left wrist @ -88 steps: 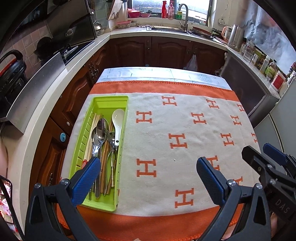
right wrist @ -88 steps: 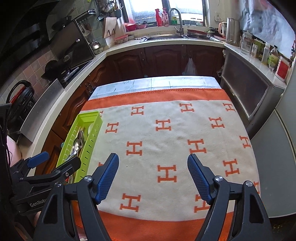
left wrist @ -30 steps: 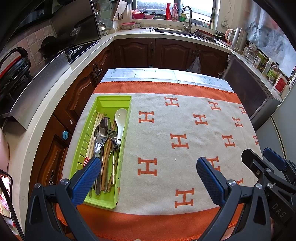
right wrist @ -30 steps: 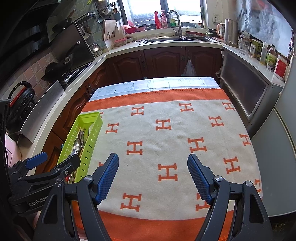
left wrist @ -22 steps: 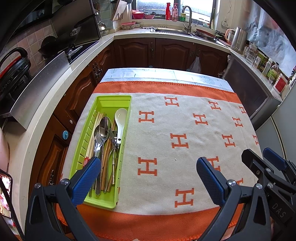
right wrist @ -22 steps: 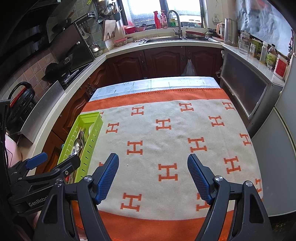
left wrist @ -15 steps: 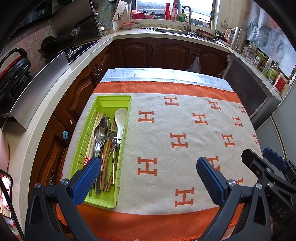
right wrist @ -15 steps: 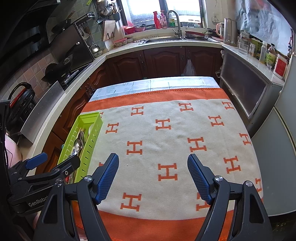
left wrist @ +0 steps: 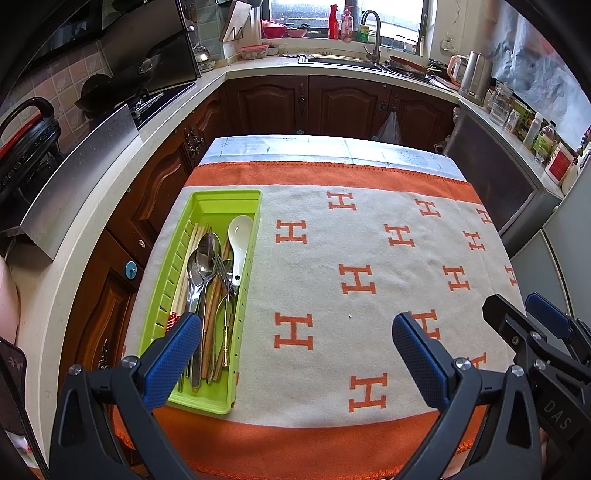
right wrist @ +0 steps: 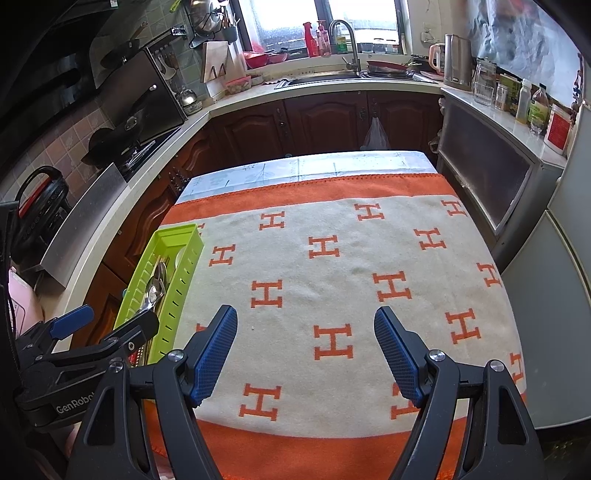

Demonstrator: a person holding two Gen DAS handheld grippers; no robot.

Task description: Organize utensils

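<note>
The left gripper (left wrist: 293, 345) and right gripper (right wrist: 306, 349) both hover low over the blanket-covered counter (left wrist: 369, 240), fingers spread wide apart and holding nothing. In the left wrist view, the green tray (left wrist: 207, 397) lies at 9 o'clock, holding metal spoons (left wrist: 203, 254), chopsticks (left wrist: 183, 284) and a white spoon (left wrist: 240, 229).

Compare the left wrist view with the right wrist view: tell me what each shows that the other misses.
Left wrist only: the whole white ceramic spoon, wooden chopsticks and fork laid out in the lime-green plastic tray.
Right wrist only: utensils hanging on the wall rack.
Both: the tray, the orange H-patterned blanket, and open left tongs and right tongs.
</note>
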